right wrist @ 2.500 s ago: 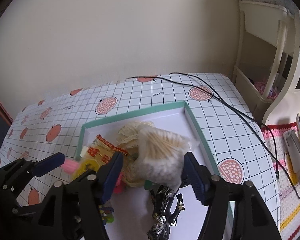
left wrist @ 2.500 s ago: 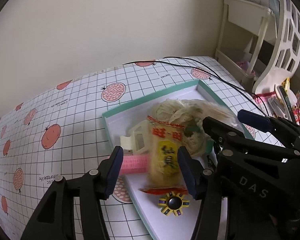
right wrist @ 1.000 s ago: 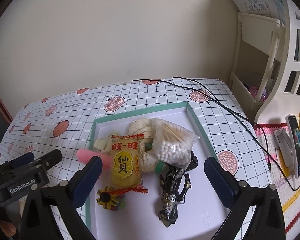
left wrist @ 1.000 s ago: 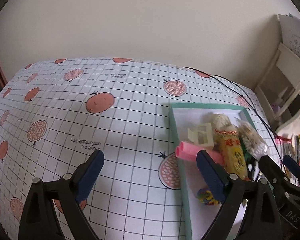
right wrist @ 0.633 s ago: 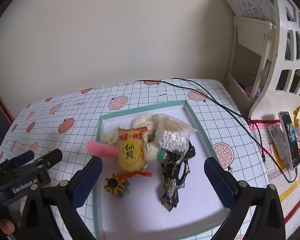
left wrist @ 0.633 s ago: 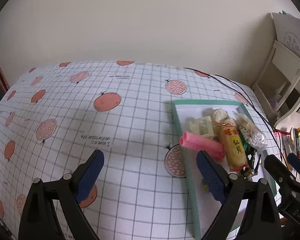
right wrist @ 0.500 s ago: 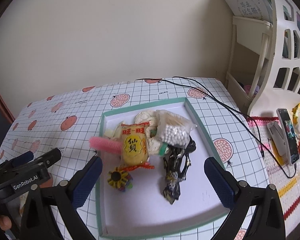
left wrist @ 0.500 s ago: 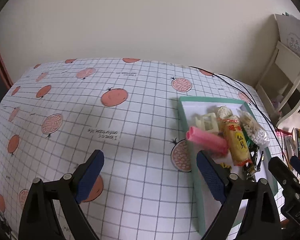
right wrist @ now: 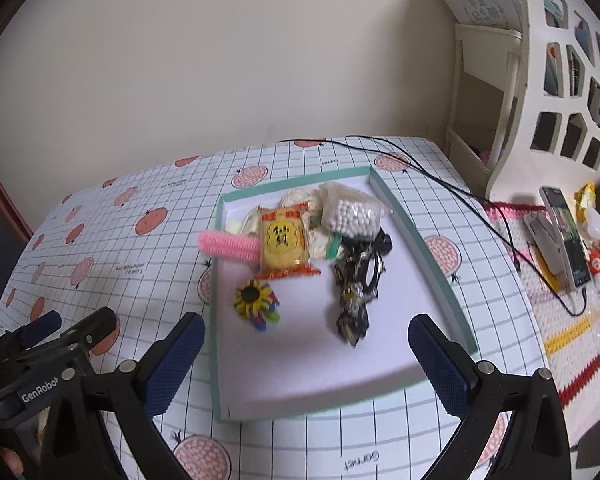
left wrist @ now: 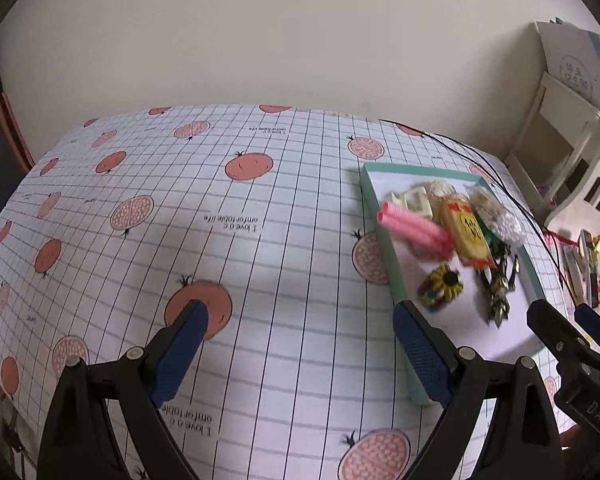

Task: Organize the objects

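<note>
Right gripper [right wrist: 306,358]: jaws wide apart, holding nothing; it hangs above the near end of the tray.
Left gripper [left wrist: 300,350]: jaws wide apart, holding nothing; it hangs over bare tabletop [left wrist: 260,264] to the left of the tray.
Tray [right wrist: 424,248]: shallow, white floor, teal rim; it lies flat on the tabletop, near half bare.
Flower toy [right wrist: 256,300]: yellow petals, dark centre; nearest item, lying alone on the tray floor.
Dark wrappers [right wrist: 358,284]: crinkled foil cluster to the right of the toy, apart from it.
Yellow snack packet [right wrist: 283,242]: lies on top of the pale items behind it.
Pink roller [right wrist: 228,246]: lies across the tray's left rim, one end out over the tabletop, the other touching the packet.
Cotton swab bag [right wrist: 352,212]: clear bag at the far end, resting on the pale bundle [right wrist: 300,200].
Black cable [right wrist: 460,196]: runs over the tabletop past the far right corner of the tray.
Task status: every visible item sits in or on the tray; judged near completion.
Risk 1: the roller may roll off the rim if the tray is nudged.
Risk 2: the stacked packet and bag may slide if a lower item is pulled.
Risk 3: foil wrappers may slip from a pinch.
Risk 4: a wide swing on the right may snag the cable.
</note>
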Tool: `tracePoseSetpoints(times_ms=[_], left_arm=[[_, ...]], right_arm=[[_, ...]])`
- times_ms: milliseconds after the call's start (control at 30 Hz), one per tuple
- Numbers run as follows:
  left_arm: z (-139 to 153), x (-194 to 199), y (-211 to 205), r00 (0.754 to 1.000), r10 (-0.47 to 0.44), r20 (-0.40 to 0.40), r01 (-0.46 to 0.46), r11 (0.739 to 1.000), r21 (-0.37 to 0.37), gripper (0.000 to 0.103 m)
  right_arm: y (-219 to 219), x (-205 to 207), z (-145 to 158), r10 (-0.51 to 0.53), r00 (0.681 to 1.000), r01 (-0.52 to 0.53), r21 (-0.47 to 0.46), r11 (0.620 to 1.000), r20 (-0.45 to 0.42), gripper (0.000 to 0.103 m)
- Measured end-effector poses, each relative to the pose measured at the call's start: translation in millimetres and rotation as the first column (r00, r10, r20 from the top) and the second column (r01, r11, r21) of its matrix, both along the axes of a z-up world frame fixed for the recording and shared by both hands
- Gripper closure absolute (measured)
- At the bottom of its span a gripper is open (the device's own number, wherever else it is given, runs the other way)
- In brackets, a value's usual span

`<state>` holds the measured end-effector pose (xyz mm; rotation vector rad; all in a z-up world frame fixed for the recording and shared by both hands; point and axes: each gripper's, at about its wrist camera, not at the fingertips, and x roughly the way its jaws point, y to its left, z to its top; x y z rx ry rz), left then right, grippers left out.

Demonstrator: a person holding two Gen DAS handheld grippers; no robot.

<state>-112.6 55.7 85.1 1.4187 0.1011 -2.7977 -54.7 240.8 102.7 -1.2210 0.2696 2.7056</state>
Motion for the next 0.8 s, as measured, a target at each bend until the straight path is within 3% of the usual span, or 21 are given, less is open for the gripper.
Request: tracePoseSetpoints(times_ms=[800], left_arm=[[-29, 63, -17, 0.997, 0.033, 0.072, -0.033, 0.999, -0.002, 0.009]], right_arm=[[-31, 62, -23, 0.021, 0.998, -0.022, 0.015, 1.000, 0.051, 0.000]])
